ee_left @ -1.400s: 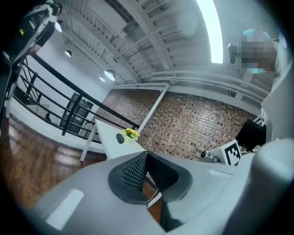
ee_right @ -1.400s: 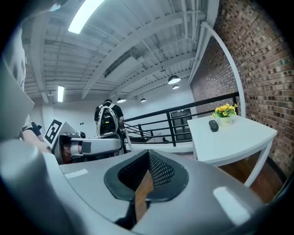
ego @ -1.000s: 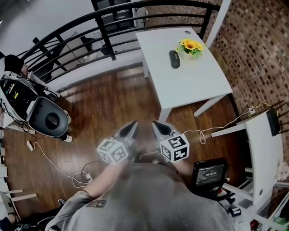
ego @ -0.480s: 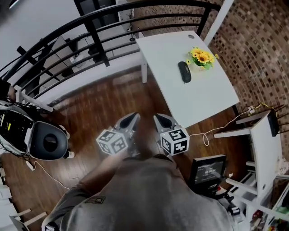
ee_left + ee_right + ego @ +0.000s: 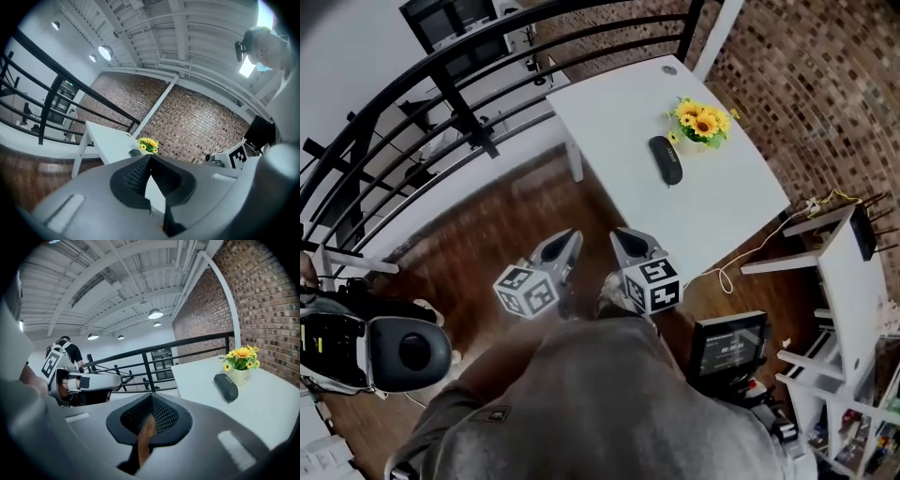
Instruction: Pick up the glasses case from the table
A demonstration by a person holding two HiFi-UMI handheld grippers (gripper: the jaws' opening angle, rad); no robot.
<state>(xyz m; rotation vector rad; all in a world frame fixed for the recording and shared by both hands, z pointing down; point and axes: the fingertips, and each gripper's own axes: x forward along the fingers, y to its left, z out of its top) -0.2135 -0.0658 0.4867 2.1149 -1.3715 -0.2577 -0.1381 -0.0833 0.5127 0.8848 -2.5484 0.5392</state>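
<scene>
The dark oblong glasses case (image 5: 666,159) lies on the white table (image 5: 609,122) beside a small pot of sunflowers (image 5: 701,122). Both grippers are held close to the person's chest over the wooden floor, short of the table's near edge. My left gripper (image 5: 567,240) is shut and holds nothing. My right gripper (image 5: 620,235) is shut and empty as well. The left gripper (image 5: 149,157) looks past the table's end, with the case (image 5: 135,152) small and far off. The right gripper (image 5: 151,397) has the case (image 5: 226,385) ahead and to its right.
A black railing (image 5: 441,84) runs behind and left of the table. A brick wall (image 5: 806,84) stands to the right. A white shelf (image 5: 853,291), a cable (image 5: 750,258) and a screen device (image 5: 731,345) lie at the right, a grey machine (image 5: 403,352) at the left.
The table and the case have shifted in the head view and sit nearer the grippers. Both grippers have moved toward the table, still side by side and shut.
</scene>
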